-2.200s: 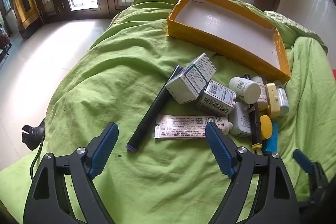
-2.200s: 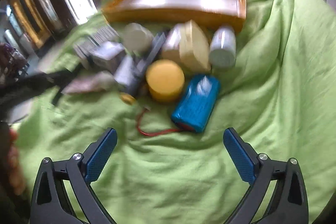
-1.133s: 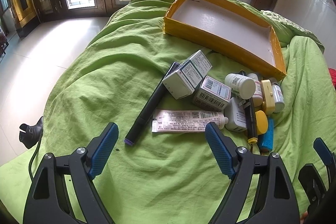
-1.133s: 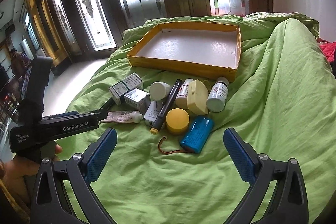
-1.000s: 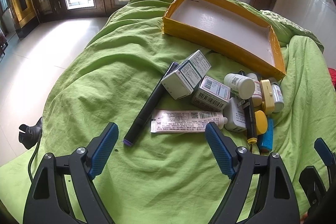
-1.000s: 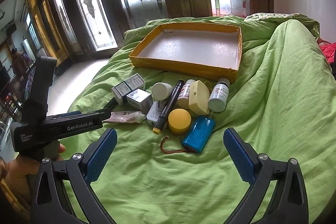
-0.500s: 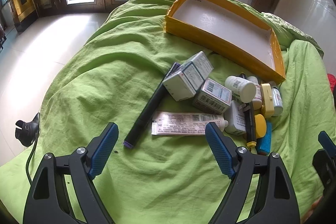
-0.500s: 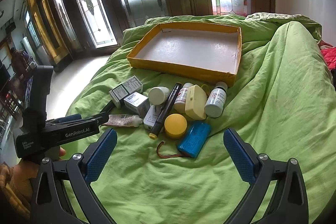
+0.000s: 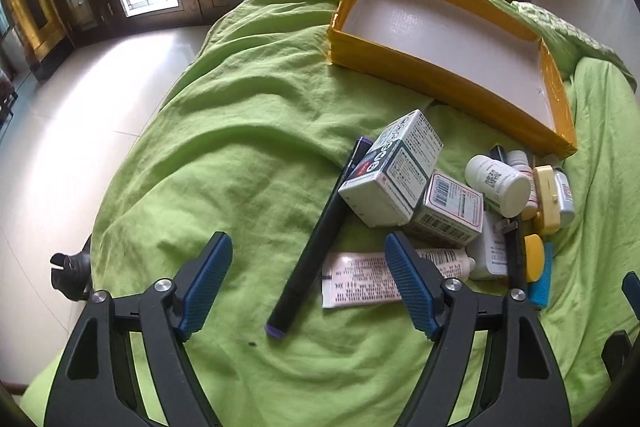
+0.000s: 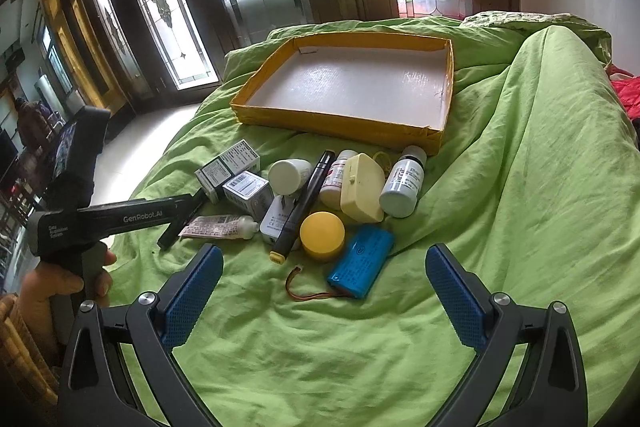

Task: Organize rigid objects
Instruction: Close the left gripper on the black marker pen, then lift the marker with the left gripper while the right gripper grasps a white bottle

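A pile of rigid items lies on the green bedspread: a black marker, a white tube, two medicine boxes, a white bottle, a yellow round tin and a blue battery pack. Behind them sits an empty yellow tray. My left gripper hovers over the marker's lower end with its jaws closing; the marker shows between them, untouched by the pads. My right gripper stands open just short of the battery pack, holding nothing.
A cream case and a grey-capped bottle lie near the tray's front wall. A hand grips the left tool's handle at the left. The bed's edge drops to a pale tiled floor on the left; glass doors stand behind.
The left gripper has come nearer to the marker and tube, which now look larger, and its fingers stand slightly closer together. The right view is almost unchanged.
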A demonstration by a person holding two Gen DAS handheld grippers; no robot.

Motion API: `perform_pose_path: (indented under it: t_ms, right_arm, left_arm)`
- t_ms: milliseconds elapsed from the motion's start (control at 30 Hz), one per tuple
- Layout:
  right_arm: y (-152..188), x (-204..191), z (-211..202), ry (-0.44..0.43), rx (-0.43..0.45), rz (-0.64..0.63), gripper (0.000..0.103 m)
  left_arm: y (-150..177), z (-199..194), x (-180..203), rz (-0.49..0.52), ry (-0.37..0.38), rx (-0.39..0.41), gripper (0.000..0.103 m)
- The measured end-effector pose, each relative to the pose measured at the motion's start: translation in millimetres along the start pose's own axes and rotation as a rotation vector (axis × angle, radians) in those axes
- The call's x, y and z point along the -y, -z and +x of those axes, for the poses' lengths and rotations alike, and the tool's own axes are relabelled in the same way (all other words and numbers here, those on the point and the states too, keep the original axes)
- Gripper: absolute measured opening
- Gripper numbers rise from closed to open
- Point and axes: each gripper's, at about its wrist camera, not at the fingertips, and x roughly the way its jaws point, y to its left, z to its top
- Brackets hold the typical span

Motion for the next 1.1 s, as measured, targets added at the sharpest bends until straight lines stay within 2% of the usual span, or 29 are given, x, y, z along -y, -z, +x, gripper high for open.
perform_pose_path:
  t_ms: [100,233,400,567,633,667,700,800,1100]
  right_arm:
    - [0.9,-0.9,1.0,-0.001,-0.005,-0.006,0.1]
    - [1.0,-1.2,2.5,0.0,-0.01,-0.003,0.1]
    - [2.1,-1.1,5.8,0.002,-0.019,0.0,0.1]
    - [2.8,0.9,6.6,0.008,-0.019,0.006,0.1]
    - [3.1,1.2,6.9,0.009,-0.019,0.007,0.1]
    - [3.5,1.0,7.4,0.009,-0.021,0.006,0.1]
    - [3.8,0.9,7.7,0.009,-0.023,0.005,0.1]
    - [4.7,0.7,8.0,0.012,-0.024,0.003,0.1]
    - [-3.1,16.3,3.4,0.018,-0.019,0.055,0.1]
  left_arm:
    - [-1.0,7.7,1.6,0.016,-0.001,-0.027,0.071]
    - [-1.9,15.2,3.6,0.027,-0.001,-0.041,0.068]
    - [-4.9,32.9,6.2,0.043,-0.016,-0.076,0.052]
    - [-7.0,40.7,10.6,0.068,-0.033,-0.066,0.046]
    - [-6.3,42.0,12.6,0.081,-0.03,-0.064,0.037]
    - [-5.4,42.4,13.6,0.087,-0.027,-0.063,0.024]
    - [-5.1,42.2,14.8,0.091,-0.024,-0.062,0.019]
    - [-3.7,38.0,14.7,0.094,-0.019,-0.075,0.015]
    - [22.3,1.9,2.1,-0.018,0.13,-0.13,0.012]
